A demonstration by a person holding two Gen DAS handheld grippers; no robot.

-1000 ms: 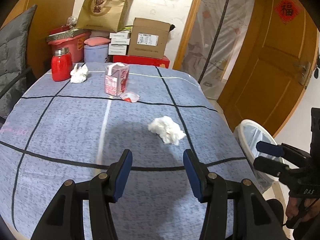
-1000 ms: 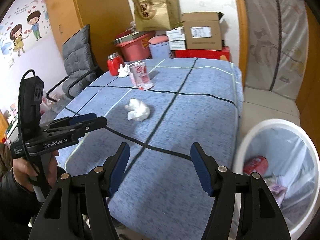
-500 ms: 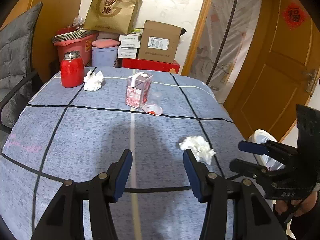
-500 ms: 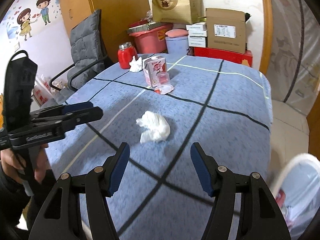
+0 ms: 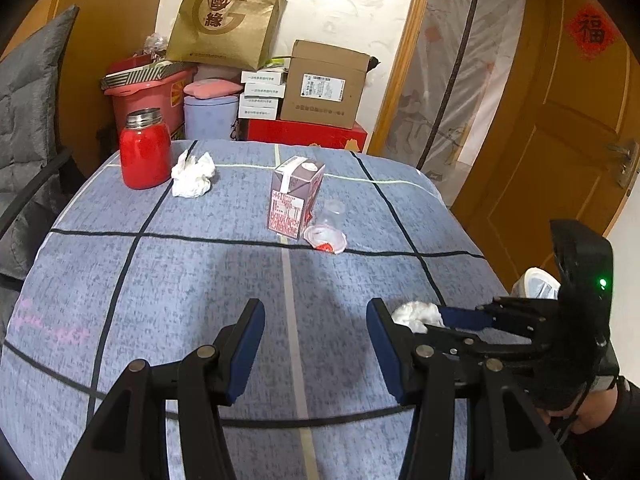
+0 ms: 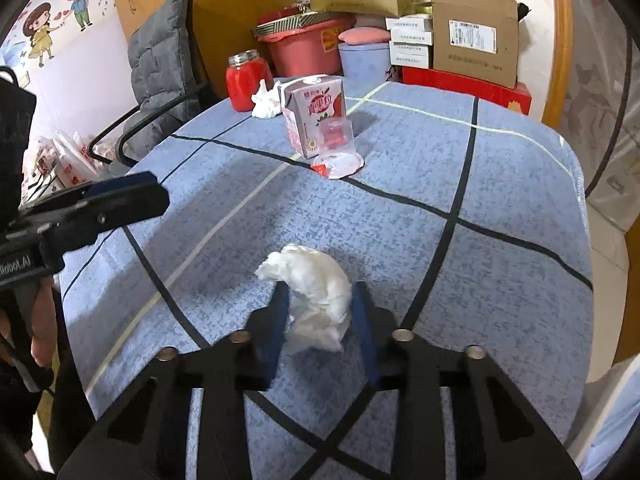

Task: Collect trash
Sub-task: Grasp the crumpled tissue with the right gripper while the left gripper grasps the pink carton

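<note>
A crumpled white tissue (image 6: 316, 300) lies on the blue checked tablecloth (image 6: 460, 184) between the fingers of my right gripper (image 6: 318, 312), which is closed in on it; it also shows in the left wrist view (image 5: 416, 314). My left gripper (image 5: 316, 340) is open and empty above the cloth. A pink milk carton (image 5: 294, 196) stands mid-table with a clear plastic cup (image 5: 326, 232) lying beside it. A second tissue (image 5: 192, 176) lies by a red jar (image 5: 144, 148).
A white bin (image 5: 536, 286) stands at the table's right edge. Boxes, a paper bag (image 5: 228, 20) and a red tub are stacked behind the table. A grey chair (image 6: 164, 60) is at the left. A wooden door (image 5: 560, 140) is at the right.
My right gripper has swung from the bin to the near tissue and closed around it. My left gripper view has shifted left, and the tissue now sits at its right.
</note>
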